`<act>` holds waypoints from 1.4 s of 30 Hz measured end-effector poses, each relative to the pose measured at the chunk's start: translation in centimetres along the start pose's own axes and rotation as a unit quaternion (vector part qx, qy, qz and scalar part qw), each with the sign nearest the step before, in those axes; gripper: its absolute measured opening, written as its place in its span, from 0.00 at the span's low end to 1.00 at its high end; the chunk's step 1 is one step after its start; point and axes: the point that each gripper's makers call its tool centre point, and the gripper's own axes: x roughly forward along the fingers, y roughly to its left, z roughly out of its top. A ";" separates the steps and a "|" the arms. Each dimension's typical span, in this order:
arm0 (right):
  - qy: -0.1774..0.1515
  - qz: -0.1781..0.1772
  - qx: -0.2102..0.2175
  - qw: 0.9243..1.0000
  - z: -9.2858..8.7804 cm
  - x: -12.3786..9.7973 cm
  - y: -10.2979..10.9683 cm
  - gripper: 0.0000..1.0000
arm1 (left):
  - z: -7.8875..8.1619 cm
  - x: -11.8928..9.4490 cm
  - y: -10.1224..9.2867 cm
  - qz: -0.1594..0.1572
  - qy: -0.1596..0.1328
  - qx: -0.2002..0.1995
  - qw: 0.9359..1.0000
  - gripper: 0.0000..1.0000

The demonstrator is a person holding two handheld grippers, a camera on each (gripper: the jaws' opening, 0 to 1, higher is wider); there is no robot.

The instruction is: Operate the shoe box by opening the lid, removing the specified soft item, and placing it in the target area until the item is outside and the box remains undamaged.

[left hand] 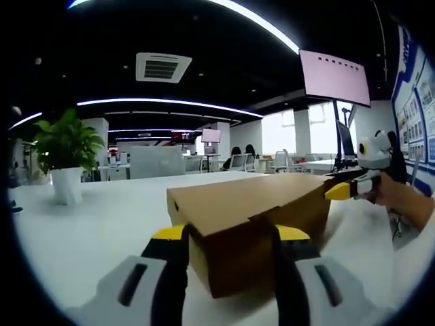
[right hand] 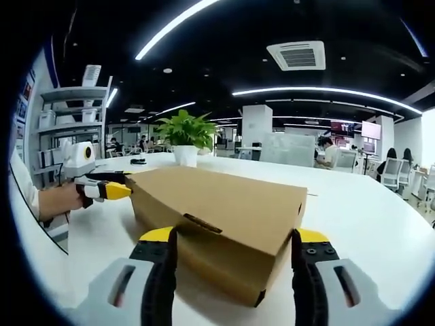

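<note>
White office table [right hand: 380,217]: closed shoe box [right hand: 224,217] (light, dentable cardboard), 2 grippers [left hand: 231,234] [right hand: 234,238] spread, straddling opposite ends; best lifted by lid edge.

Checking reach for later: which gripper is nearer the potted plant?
Left. The left gripper straddles the box end nearer the potted plant; the right gripper straddles the opposite end.

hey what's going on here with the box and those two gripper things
A person is working a closed brown cardboard shoe box on a white table with two handheld yellow-tipped grippers. The left gripper has its open jaws on either side of one end of the box, and the right gripper straddles the opposite end the same way. The lid is down and nothing has been taken out yet. A potted green plant in a white pot stands further back on the table.
</note>
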 end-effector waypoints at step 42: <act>-0.002 -0.003 -0.004 1.000 -0.2 -1.6 1.1 0.68 | -0.1 -1.9 -1.2 0.007 -0.005 -0.001 1.000 0.49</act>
